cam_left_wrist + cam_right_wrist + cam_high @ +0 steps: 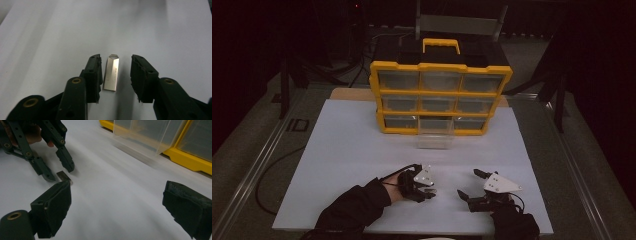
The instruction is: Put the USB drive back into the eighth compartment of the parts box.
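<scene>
Left gripper: you are bracketing the metal USB stick, lying flat on the white sheet, with jaws parted, not yet pinching. Right gripper: you are holding it unclenched nearby. Off-centre closing risks skidding the thin stick.

The USB stick looks like brushed metal, silvery with a soft sheen. The left claw is matt black plastic, its pads rough and frayed at the edges, with brass-coloured rivets. The surface is smooth, matt white sheet. At the upper middle of the high view, the organizer is glossy yellow plastic with clear plastic drawers.
</scene>
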